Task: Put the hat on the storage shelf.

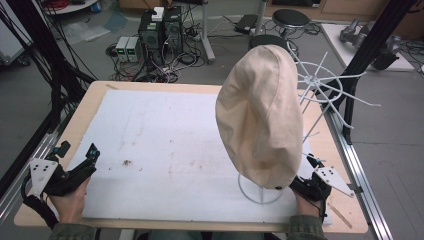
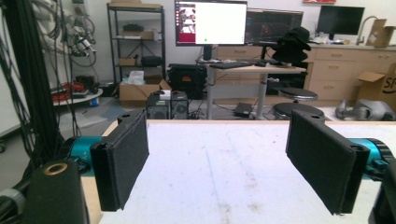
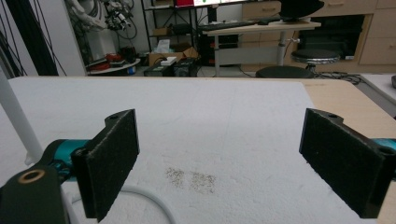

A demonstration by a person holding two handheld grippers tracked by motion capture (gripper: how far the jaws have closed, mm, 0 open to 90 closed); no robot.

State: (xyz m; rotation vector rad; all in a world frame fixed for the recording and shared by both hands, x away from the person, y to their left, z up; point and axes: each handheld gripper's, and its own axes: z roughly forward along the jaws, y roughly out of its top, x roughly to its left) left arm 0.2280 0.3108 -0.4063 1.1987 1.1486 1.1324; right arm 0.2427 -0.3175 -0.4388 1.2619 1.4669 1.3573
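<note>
A wooden desk [image 1: 95,100] is carrying a white foam mat [image 1: 165,145]. A beige cap [image 1: 261,115] is hanging on a white wire rack [image 1: 320,90], its long axis running near vertical, at the mat's right side. The right gripper [image 1: 303,175] is sitting just beside the rack's ring base [image 1: 260,192], jaws apart and empty; likely the nearer hand. The left gripper [image 1: 79,161] is resting well apart, jaws likewise apart.

Left gripper [image 1: 80,162] low at near-left, jaws spread wide, right gripper [image 1: 310,175] near-right, jaws likewise apart
</note>
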